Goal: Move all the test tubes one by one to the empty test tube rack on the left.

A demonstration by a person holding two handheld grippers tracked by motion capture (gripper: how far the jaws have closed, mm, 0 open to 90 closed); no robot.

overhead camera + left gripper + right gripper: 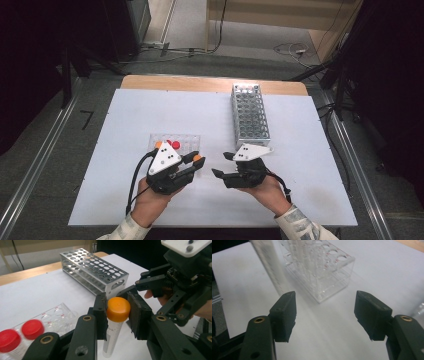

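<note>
My left gripper is shut on a clear tube with an orange cap, held upright just above the white table cover. The tube's clear body rises at the top left of the right gripper view. Behind it a clear plastic rack holds two red-capped tubes. My right gripper faces the left one from a short way off, jaws wide apart with nothing between them.
A long metal rack full of empty holes stands at the back right of the white cover. An orange spot shows at the clear rack's left end. The table's wooden far edge borders dark floor and cables.
</note>
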